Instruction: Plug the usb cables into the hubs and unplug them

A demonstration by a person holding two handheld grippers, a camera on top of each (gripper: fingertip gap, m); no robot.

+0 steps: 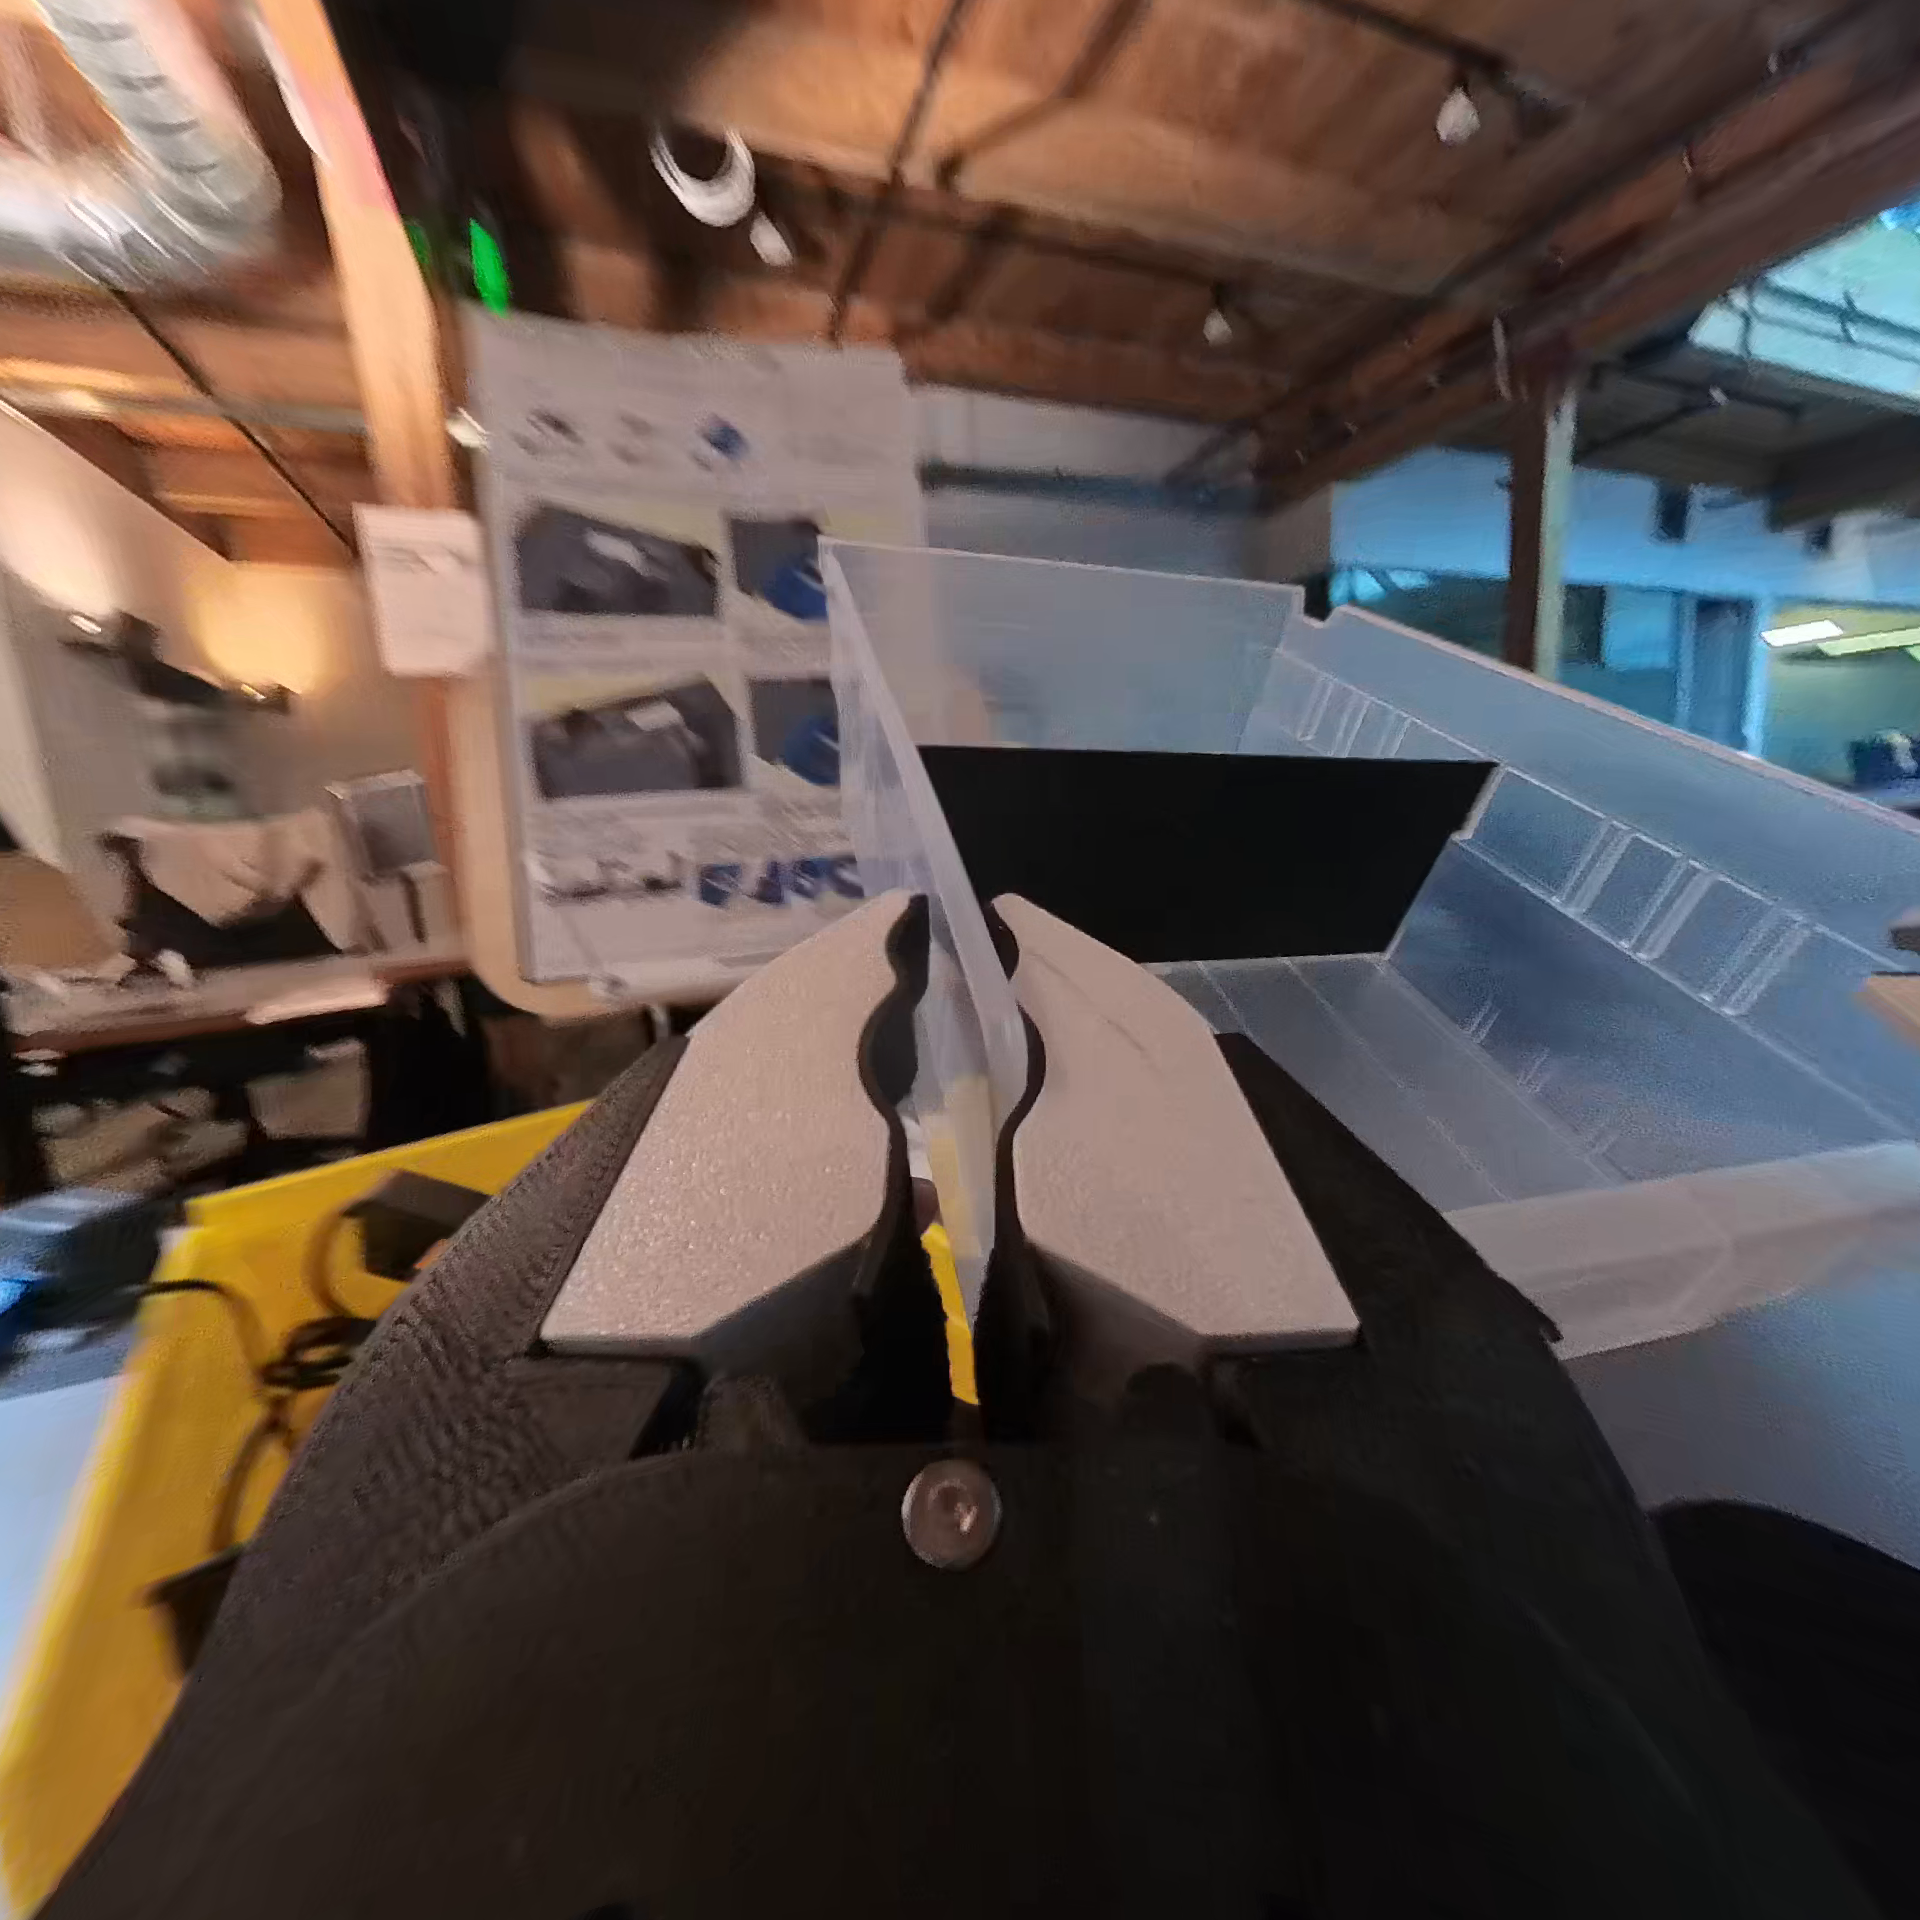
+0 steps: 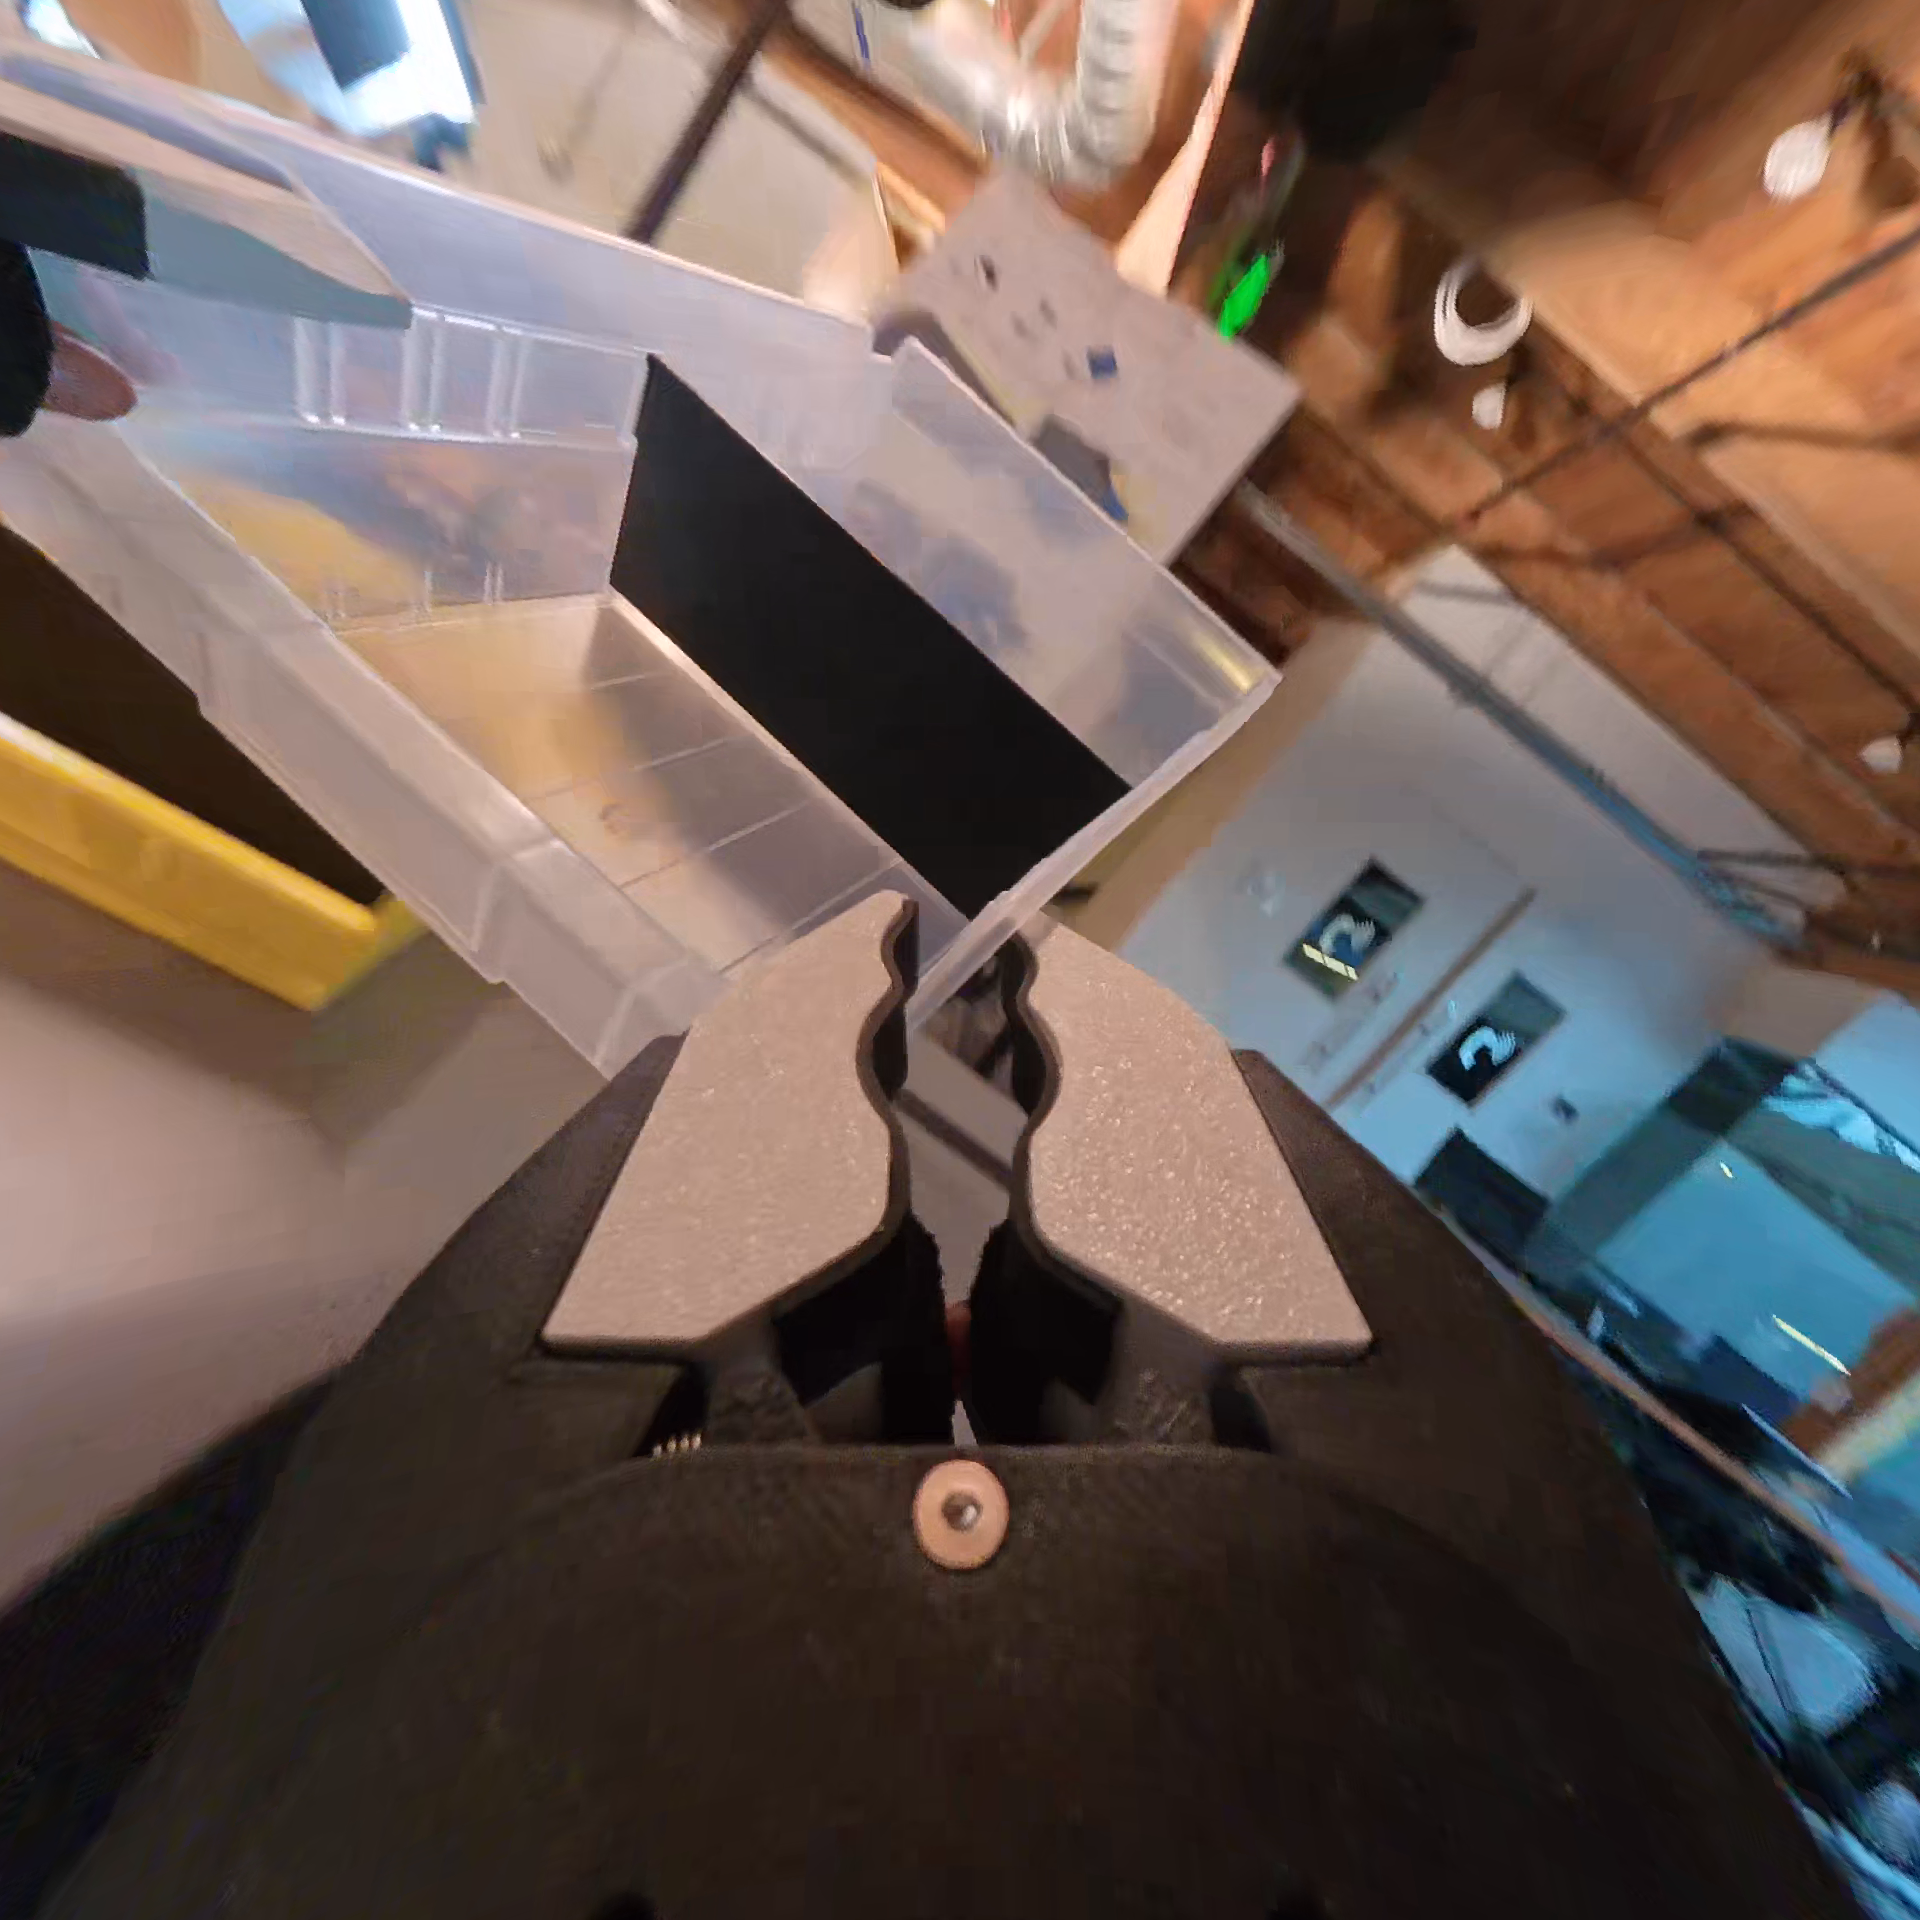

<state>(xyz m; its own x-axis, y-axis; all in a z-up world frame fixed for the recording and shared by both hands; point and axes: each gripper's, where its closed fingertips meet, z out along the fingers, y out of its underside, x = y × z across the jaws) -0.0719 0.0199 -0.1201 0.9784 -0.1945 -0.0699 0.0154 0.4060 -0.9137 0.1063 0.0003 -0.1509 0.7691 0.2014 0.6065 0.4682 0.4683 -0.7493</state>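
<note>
Both grippers [image 1: 961, 914] [image 2: 966, 940] pinch a clear bin [image 1: 1558, 997] under wooden ceiling beams [image 1: 1143, 156].

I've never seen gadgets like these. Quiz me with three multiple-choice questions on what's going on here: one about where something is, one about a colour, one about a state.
1. Where does the left gripper pinch the clear plastic bin?
A. its thin end wall
B. its floor
C. the divider

2. What colour is the flat divider panel inside the clear bin?
A. white
B. black
C. yellow

3. What lies in the bin's compartment nearest the right gripper?
A. cables
B. a hub
C. nothing visible

Answers: 1 A, the wall edge runs between its fingers; 2 B, it shows as a solid black sheet in both views; 3 C, only the bare see-through floor appears there.
</note>
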